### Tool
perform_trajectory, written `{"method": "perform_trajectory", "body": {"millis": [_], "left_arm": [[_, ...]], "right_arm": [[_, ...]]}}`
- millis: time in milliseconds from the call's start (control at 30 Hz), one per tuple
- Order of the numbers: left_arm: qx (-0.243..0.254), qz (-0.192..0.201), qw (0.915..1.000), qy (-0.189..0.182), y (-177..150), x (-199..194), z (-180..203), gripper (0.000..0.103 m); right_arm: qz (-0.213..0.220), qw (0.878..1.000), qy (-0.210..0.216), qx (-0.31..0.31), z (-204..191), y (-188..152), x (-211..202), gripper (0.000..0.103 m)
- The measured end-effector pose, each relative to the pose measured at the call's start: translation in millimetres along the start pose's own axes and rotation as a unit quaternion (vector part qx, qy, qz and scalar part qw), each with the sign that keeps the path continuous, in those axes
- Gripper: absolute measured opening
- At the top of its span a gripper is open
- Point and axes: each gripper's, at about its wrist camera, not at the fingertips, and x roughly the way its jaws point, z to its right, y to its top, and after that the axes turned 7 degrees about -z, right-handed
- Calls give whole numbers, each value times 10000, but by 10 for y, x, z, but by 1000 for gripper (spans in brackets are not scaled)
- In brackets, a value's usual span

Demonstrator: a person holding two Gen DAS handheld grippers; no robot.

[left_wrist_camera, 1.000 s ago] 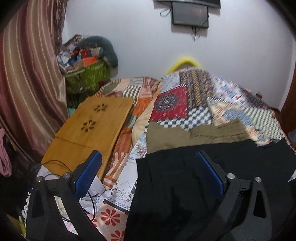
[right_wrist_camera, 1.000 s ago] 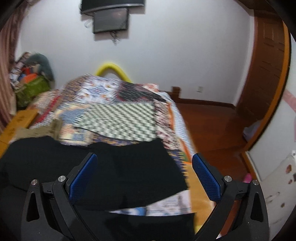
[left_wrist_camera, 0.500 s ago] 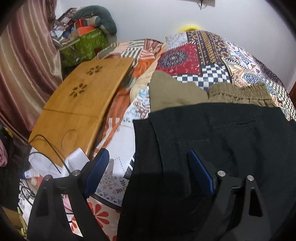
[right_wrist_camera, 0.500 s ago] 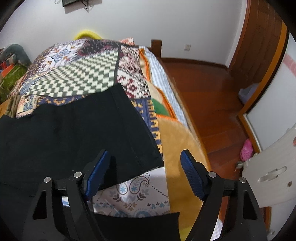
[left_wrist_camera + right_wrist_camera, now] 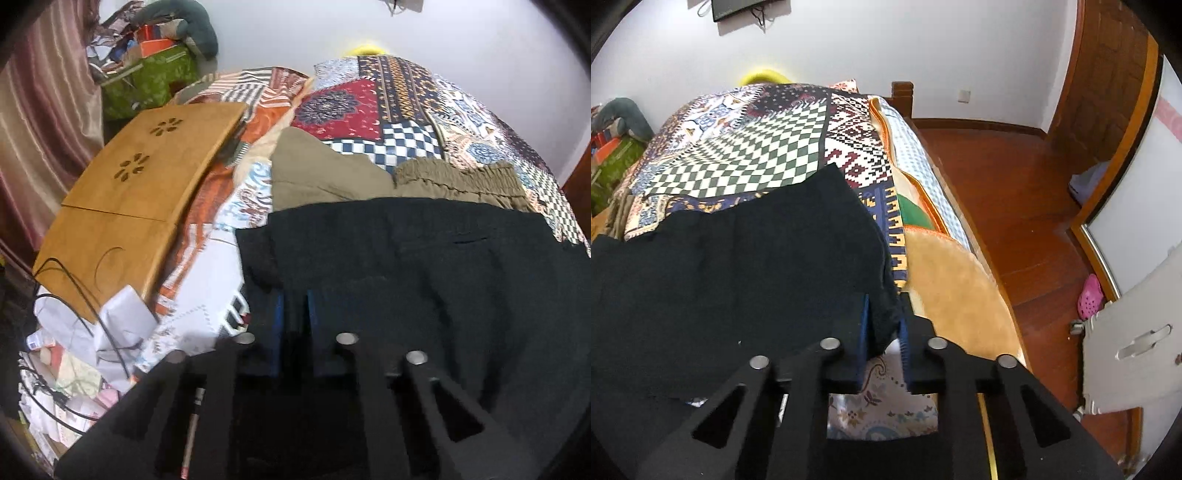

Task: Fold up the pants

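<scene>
- A pair of black fabric pants (image 5: 424, 266) is seen spread flat across the near part of a bed covered by a multicoloured patchwork quilt (image 5: 362, 107).
- The left gripper (image 5: 294, 317), black-framed with blue finger pads, is clamped on the near left corner of the black pants; a thin fold of the dark cloth is pinched between the pads, which are drawn almost together.
- The right gripper (image 5: 882, 325) is likewise closed on the black pants (image 5: 746, 266), at the near right corner; a bunched edge of the fabric is held between its blue pads (image 5: 863, 328).
- The right corner of the pants is seen close to the right edge of the bed, just beside a tan fleece blanket (image 5: 953, 291) draped over that edge.
- A pair of olive-khaki trousers with an elastic waistband (image 5: 369, 177) lies on the quilt beyond the far edge of the black pants, partly overlapped by them.
- A wooden lap desk with flower-shaped cut-outs (image 5: 140, 192) rests along the left edge of the bed.
- Crumpled white papers and black cables (image 5: 85, 332) are noted at the near left corner of the bed.
- A wooden floor (image 5: 1015, 184) is visible to the right of the bed.
</scene>
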Motion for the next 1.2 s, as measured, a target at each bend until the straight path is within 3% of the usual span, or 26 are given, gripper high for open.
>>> {"method": "perform_trajectory", "body": {"millis": [133, 500, 667, 767, 833, 933, 1067, 1200], "left_arm": [[-19, 25, 10000, -4, 54, -54, -86, 2], [159, -200, 9992, 317, 110, 176, -70, 2], [153, -301, 9992, 216, 115, 182, -77, 2], [-10, -189, 9998, 17, 117, 42, -139, 7], [-134, -116, 9998, -125, 136, -65, -202, 10], [-188, 70, 9996, -197, 188, -230, -251, 22], [-72, 359, 9993, -85, 301, -411, -243, 42], [-44, 430, 9991, -31, 428, -434, -261, 45]], "right_arm": [[32, 9999, -83, -114, -25, -40, -67, 8], [-346, 9994, 5, 89, 125, -339, -51, 7], [-529, 9985, 67, 127, 129, -321, -53, 7], [-446, 9989, 25, 126, 123, -254, -192, 16], [-265, 9996, -10, 76, 80, -190, -314, 29], [38, 9999, 68, -72, -41, -73, -495, 43], [387, 9976, 333, -468, -414, 169, -670, 47], [563, 9905, 820, -950, -937, 418, -686, 55]]}}
